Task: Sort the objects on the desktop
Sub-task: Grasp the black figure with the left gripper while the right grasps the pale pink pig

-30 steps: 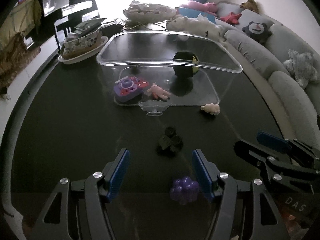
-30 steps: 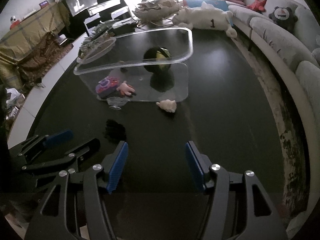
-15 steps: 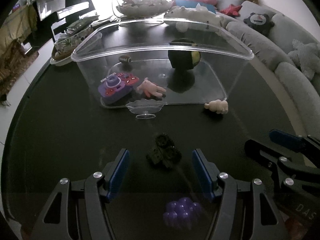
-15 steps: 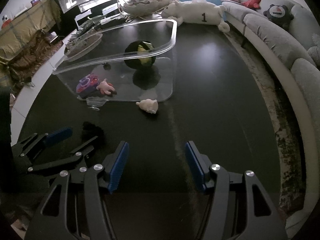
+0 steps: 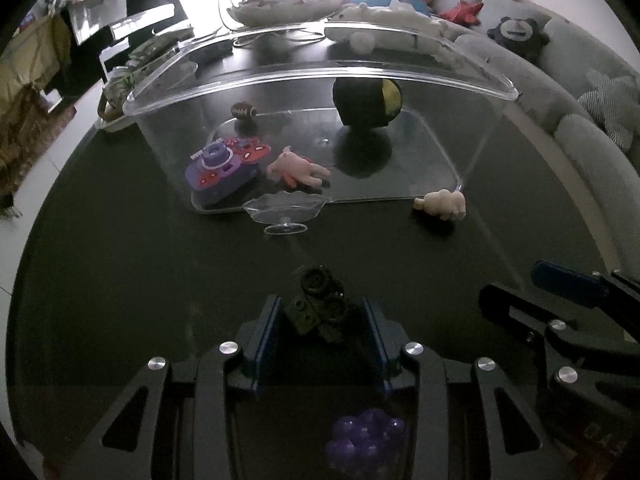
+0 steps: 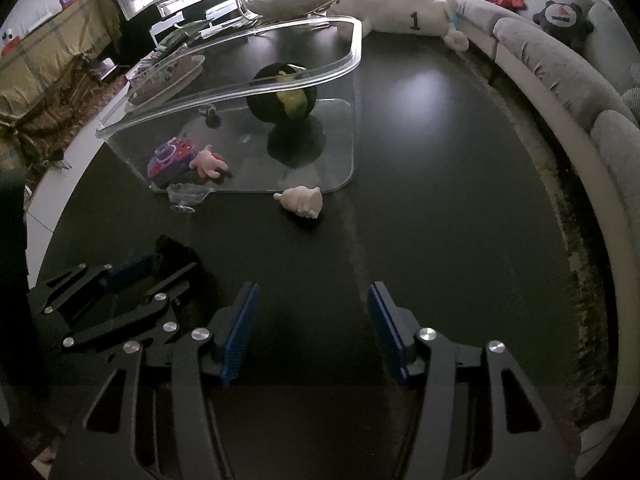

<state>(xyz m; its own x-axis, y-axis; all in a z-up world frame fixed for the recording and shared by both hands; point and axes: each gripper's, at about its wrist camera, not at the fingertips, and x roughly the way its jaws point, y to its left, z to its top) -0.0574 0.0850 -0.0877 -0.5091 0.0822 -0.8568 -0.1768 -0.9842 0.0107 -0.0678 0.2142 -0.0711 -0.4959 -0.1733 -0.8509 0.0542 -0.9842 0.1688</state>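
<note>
A dark toy vehicle (image 5: 320,304) lies on the black table between the blue pads of my left gripper (image 5: 320,320). Its jaws are closing, and the pads meet the toy's sides. From the right wrist view that gripper (image 6: 152,272) is at the lower left with the dark toy (image 6: 172,250) at its tips. My right gripper (image 6: 312,320) hovers open over bare table, nothing between its fingers. A clear plastic bin (image 5: 480,84) beyond holds a purple toy camera (image 5: 222,168), a pink figure (image 5: 296,168), a dark ball (image 5: 366,102) and a small football (image 5: 244,111).
A cream plush animal (image 5: 442,204) and a small clear dish (image 5: 286,210) sit just outside the bin's near wall. A purple grape cluster (image 5: 366,440) lies under my left gripper. A grey sofa (image 6: 560,76) curves along the right; a white plush bear (image 6: 408,16) and dishes crowd the far edge.
My left gripper slid forward and down around the dark toy vehicle, and its jaws narrowed onto it. The right gripper crept slightly forward and stayed open.
</note>
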